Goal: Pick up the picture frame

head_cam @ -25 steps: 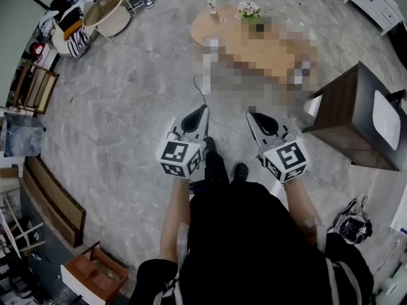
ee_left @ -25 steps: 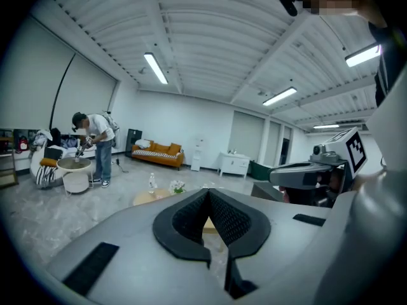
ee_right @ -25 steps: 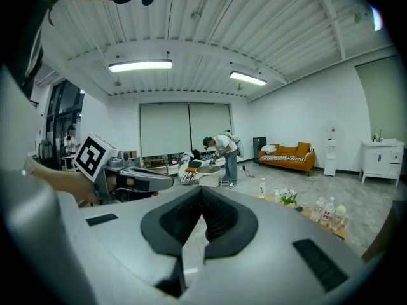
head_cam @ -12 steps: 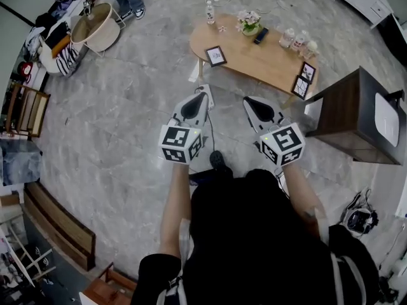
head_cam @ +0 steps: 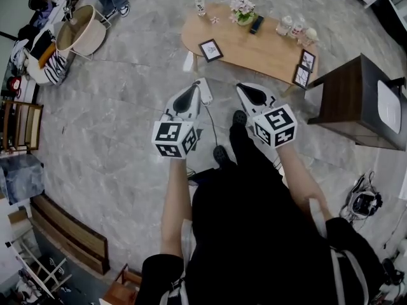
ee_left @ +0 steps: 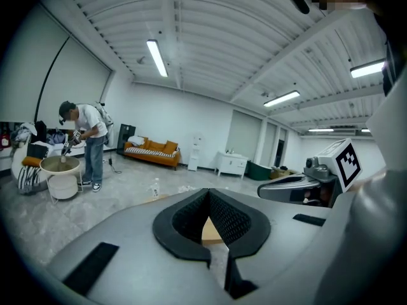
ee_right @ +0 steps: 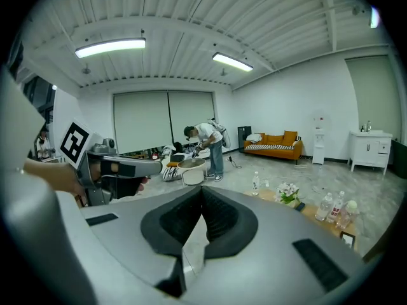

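A black picture frame [head_cam: 210, 49] lies near the left end of the oval wooden table [head_cam: 267, 54]. Two more frames [head_cam: 308, 60] stand at its right end, and one frame [ee_right: 347, 238] also shows in the right gripper view. My left gripper [head_cam: 194, 90] and right gripper [head_cam: 242, 89] are held side by side over the floor, short of the table's near edge, both pointing at it. Both are shut, with nothing between the jaws. In their own views the left gripper [ee_left: 208, 192] and right gripper [ee_right: 202, 189] show pads meeting at the tips.
Flowers [head_cam: 242, 9], a dark phone [head_cam: 256, 24] and small bottles [head_cam: 284, 25] sit on the table. A dark wooden cabinet [head_cam: 356, 100] stands to the right. A white power strip [head_cam: 205, 93] and cable lie on the floor. A person [ee_left: 86, 142] bends over a round basket [head_cam: 81, 30] far left.
Both grippers have travelled forward together toward the table, which now lies closer to their tips. Their jaws have stayed shut.
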`<state>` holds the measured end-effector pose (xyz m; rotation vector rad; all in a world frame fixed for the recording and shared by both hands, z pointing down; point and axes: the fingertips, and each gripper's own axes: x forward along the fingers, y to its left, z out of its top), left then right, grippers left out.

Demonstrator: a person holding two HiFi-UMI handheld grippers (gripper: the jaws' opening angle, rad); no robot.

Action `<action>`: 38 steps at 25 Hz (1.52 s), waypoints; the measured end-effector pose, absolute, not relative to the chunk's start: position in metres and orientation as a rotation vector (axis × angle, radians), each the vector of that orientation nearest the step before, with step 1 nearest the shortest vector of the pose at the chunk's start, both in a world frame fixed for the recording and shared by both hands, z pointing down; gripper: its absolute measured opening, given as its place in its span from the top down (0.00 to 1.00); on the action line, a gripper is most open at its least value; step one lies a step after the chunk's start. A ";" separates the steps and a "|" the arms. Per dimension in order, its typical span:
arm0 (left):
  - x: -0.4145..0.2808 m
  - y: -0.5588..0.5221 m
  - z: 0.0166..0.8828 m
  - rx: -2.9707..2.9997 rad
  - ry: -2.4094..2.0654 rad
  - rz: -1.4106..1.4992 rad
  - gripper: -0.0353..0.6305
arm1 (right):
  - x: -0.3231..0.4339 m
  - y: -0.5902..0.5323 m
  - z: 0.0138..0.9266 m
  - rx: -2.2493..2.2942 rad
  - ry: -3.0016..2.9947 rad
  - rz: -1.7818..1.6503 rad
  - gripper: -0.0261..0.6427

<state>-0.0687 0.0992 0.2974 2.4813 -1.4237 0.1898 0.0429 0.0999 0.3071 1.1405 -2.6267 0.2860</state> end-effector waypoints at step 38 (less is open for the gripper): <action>-0.074 -0.247 0.444 2.339 -1.358 0.378 0.93 | 0.006 -0.220 0.552 0.957 -2.487 0.951 0.94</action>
